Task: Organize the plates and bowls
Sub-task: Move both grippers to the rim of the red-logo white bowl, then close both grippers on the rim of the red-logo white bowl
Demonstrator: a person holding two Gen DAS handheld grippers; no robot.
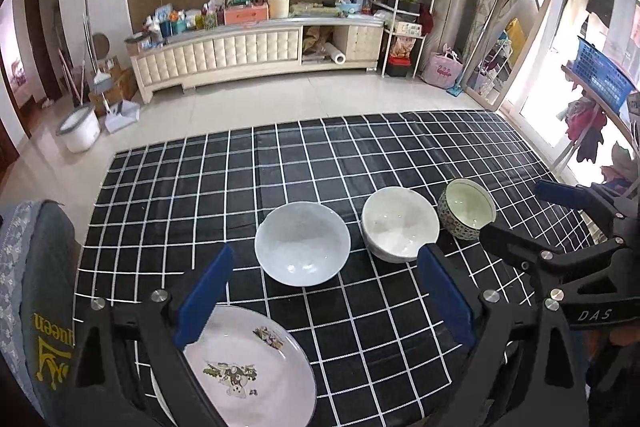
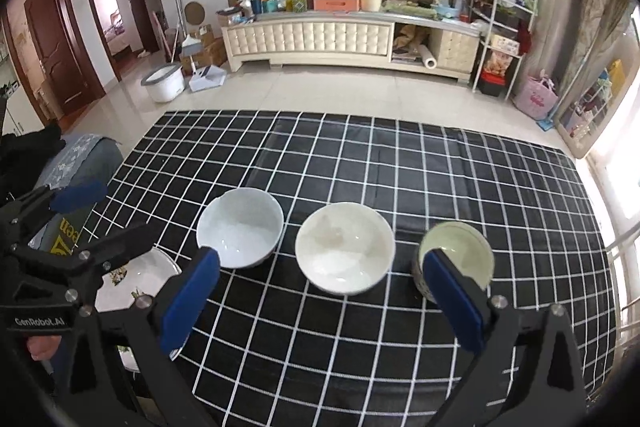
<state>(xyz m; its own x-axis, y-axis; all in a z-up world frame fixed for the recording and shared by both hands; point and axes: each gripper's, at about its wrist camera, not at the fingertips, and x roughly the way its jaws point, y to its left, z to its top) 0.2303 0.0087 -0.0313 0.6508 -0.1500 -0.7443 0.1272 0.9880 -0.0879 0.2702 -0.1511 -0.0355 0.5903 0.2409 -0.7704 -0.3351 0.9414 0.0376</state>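
So here's what I'm looking at: three bowls sit in a row on the surface, which has a black cloth with a white grid over it. On the left there's a pale bluish-white bowl, in the middle a white bowl, and on the right a smaller patterned bowl with a greenish inside. None of them touch, there's a bit of cloth showing between each pair. Closer to me, at the near left edge, there's a white plate with little cartoon prints on it. My left gripper is released, blue pads spread wide, hovering above the surface with nothing between them; its left pad overlaps the plate's rim in the left wrist view, but I can't tell if it's actually touching. My right gripper is wide apart too and holding nothing, lined up roughly with the white bowl, with its right pad covering part of the patterned bowl from the right wrist view. Off the left edge of the surface there's a chair back draped in grey fabric with yellow lettering.
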